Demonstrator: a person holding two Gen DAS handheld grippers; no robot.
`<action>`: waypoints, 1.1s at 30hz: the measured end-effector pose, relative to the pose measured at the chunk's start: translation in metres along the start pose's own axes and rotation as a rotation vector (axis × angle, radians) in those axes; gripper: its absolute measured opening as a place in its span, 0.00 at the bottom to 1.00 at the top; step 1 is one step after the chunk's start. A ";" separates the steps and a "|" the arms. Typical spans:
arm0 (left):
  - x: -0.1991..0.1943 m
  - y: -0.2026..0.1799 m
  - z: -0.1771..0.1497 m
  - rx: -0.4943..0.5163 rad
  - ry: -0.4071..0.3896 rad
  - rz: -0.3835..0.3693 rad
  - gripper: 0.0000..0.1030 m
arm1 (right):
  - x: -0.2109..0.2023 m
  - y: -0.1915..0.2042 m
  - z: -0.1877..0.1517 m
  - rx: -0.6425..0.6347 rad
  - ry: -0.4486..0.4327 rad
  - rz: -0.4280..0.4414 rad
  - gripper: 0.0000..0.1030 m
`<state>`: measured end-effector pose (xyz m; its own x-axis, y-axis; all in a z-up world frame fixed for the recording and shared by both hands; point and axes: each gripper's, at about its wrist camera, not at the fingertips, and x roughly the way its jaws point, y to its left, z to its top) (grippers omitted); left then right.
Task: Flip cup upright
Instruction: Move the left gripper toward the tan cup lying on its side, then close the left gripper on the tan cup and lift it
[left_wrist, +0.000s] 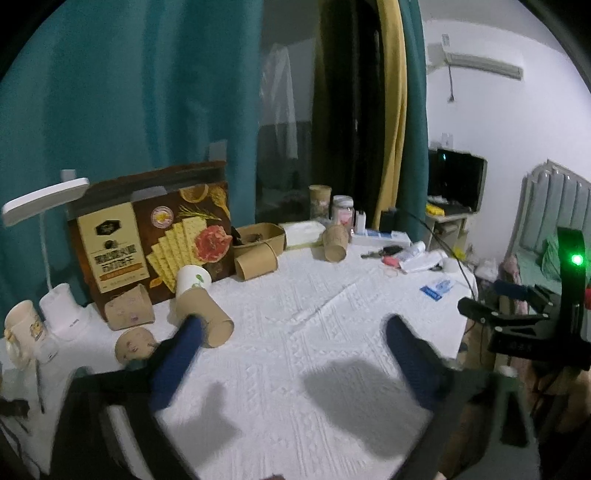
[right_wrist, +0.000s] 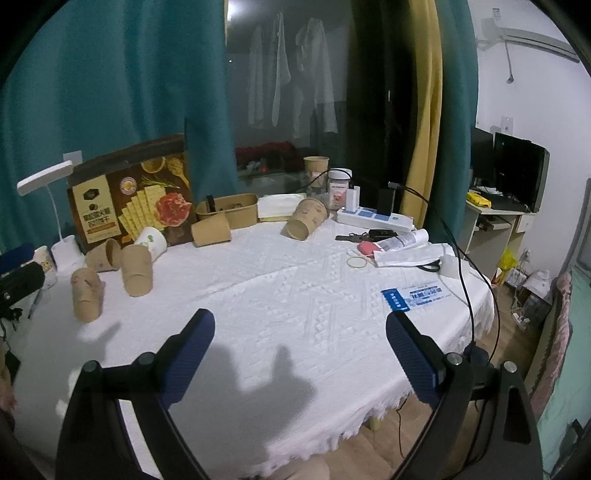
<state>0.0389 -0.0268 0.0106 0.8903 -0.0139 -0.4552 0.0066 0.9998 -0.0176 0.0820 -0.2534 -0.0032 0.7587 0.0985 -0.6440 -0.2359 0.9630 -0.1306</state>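
The left gripper (left_wrist: 291, 328), with dark blue ribbed pads on black fingers, stood wide open over the white textured tablecloth (left_wrist: 295, 369) and held nothing. Its left pad (left_wrist: 177, 362) overlapped, in the left wrist view, a brown paper cup lying on its side (left_wrist: 207, 314); whether the two touched could not be told, as that view was blurred. Just behind that cup, a white paper cup with a green leaf print (left_wrist: 192, 280) leaned on the brown cracker box (left_wrist: 147, 236) at left of centre. More brown paper cups lay tipped beside it: one patterned cup (left_wrist: 129, 306) at the foot of the box and one smaller cup (left_wrist: 135, 343) at the lower left.

The right gripper (right_wrist: 299, 328) was likewise spread wide and empty, with bare tablecloth (right_wrist: 295, 295) between its pads. In the right wrist view, the cluster of brown cups (right_wrist: 136, 269) sat at the left of the frame, well apart from this gripper. Another tipped brown cup (right_wrist: 210, 229) lay before a brown oval tray (right_wrist: 232, 210) near upper centre, and a patterned brown cup (right_wrist: 304, 218) lay on its side to their right. A white power strip (right_wrist: 373, 218) sat farther right, and a blue-and-white packet (right_wrist: 413, 295) lay near the table's right edge.
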 end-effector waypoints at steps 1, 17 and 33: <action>0.009 -0.002 0.003 0.020 0.021 -0.014 1.00 | 0.007 -0.006 0.001 0.002 0.006 0.004 0.90; 0.237 -0.060 0.059 0.171 0.292 -0.093 1.00 | 0.150 -0.120 0.034 0.058 0.121 -0.011 0.90; 0.426 -0.082 0.097 0.119 0.387 -0.135 0.91 | 0.204 -0.181 0.034 0.253 0.159 -0.014 0.90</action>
<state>0.4615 -0.1140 -0.0955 0.6415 -0.1264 -0.7566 0.1843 0.9828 -0.0079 0.3004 -0.3990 -0.0849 0.6514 0.0633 -0.7561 -0.0522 0.9979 0.0385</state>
